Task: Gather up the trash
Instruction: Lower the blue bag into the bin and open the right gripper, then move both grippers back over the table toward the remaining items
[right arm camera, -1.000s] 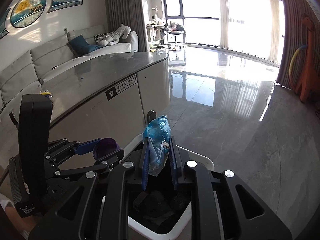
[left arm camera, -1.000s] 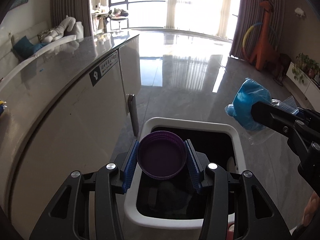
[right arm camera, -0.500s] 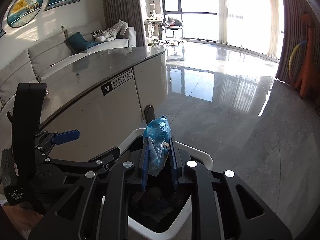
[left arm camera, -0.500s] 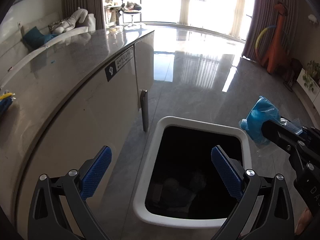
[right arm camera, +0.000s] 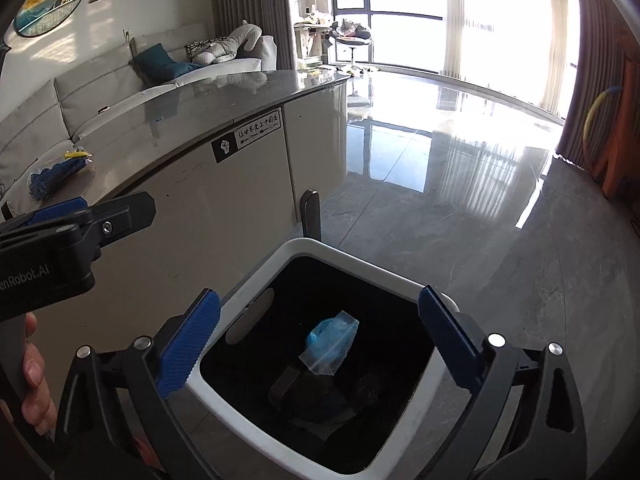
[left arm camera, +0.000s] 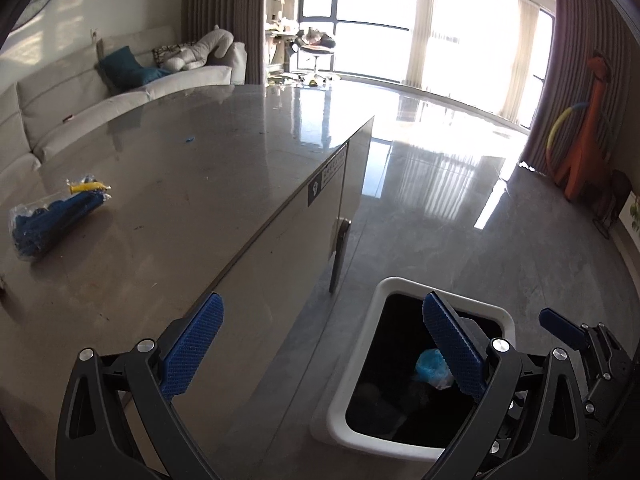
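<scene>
Trash bin (right arm camera: 362,259): white rounded-rectangular rim, black interior, set upright on the grey floor just beside the cabinet front, below the worktop's long edge. Blue crumpled item in a clear plastic bag (right arm camera: 330,342): seen inside the bin's opening near its middle, tilted, above dark items that cannot be told apart. Clear packet of blue pieces with a yellow piece at one end (left arm camera: 52,216): laid flat on the worktop, well back from that edge, towards the sofa side.
</scene>
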